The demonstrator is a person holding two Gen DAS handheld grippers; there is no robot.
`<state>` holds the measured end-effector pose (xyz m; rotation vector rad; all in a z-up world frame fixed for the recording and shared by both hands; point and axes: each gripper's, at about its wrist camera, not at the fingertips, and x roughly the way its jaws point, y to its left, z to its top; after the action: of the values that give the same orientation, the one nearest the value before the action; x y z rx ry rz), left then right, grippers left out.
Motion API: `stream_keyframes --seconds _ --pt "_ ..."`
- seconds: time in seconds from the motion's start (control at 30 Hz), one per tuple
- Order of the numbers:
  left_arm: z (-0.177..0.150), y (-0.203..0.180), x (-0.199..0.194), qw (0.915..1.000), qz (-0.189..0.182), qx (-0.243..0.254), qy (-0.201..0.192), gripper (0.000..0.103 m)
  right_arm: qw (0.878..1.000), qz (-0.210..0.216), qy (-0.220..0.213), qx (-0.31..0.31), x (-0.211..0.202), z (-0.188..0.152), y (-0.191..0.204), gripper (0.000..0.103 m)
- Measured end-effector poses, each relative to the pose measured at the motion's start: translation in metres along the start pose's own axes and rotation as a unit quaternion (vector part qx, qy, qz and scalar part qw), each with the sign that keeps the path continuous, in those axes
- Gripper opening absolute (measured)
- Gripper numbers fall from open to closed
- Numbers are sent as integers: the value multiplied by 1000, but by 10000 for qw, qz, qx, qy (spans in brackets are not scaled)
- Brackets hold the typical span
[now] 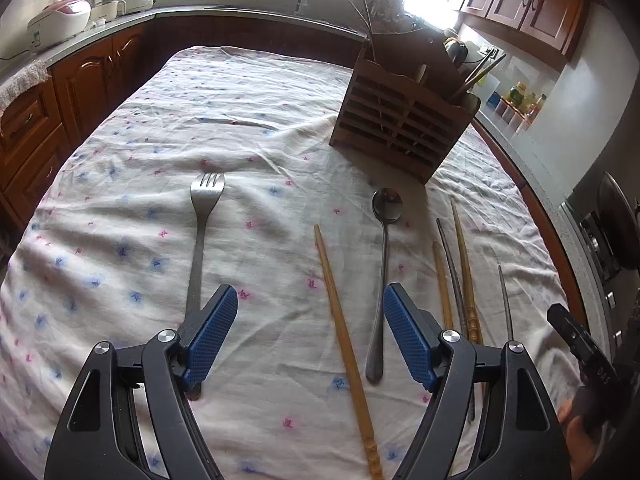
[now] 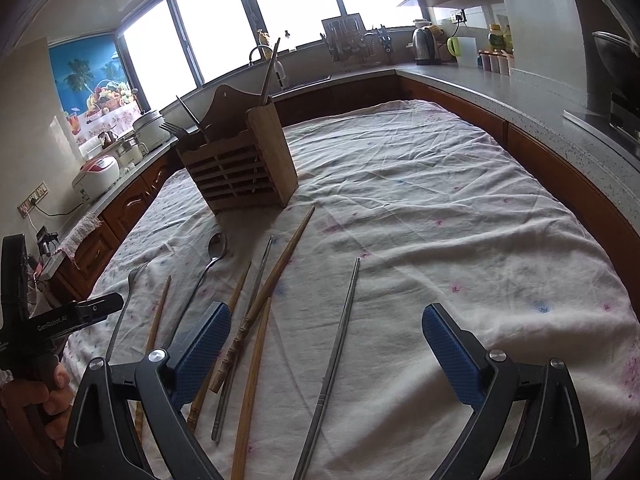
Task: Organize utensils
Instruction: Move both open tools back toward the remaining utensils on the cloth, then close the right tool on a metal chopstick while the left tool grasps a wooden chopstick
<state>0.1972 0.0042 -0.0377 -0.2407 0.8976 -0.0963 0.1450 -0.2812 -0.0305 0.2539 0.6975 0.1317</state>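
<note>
A metal fork [image 1: 202, 216], a metal spoon [image 1: 383, 272] and several wooden and metal chopsticks [image 1: 344, 336] lie on the flowered tablecloth [image 1: 140, 128]. A wooden slatted utensil holder [image 1: 404, 120] stands at the far right and holds a few utensils. My left gripper [image 1: 310, 308] is open and empty above the cloth, between the fork and a wooden chopstick. In the right wrist view my right gripper [image 2: 326, 320] is open and empty over a metal chopstick [image 2: 340, 344], with the holder [image 2: 244, 160] ahead and the spoon [image 2: 212, 256] to the left.
Kitchen counters with wooden cabinets [image 1: 80, 80] surround the table. A rice cooker [image 1: 60, 20] and pots stand on the left counter, a kettle [image 2: 425, 45] and jars on the right counter. A stove [image 1: 608, 248] is at the right edge.
</note>
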Motion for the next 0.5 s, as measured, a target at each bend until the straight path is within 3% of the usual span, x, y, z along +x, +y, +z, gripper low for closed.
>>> stream_keyframes --seconds 0.2,0.3,0.5 --pt "9 -7 15 9997 75 163 169 77 9991 -110 413 23 28 8 -2 68" --pt "15 -11 25 9993 99 252 264 72 9981 -158 587 45 41 13 -4 55" --pt "24 -18 50 9978 143 349 543 55 9960 -288 841 21 62 21 -7 49"
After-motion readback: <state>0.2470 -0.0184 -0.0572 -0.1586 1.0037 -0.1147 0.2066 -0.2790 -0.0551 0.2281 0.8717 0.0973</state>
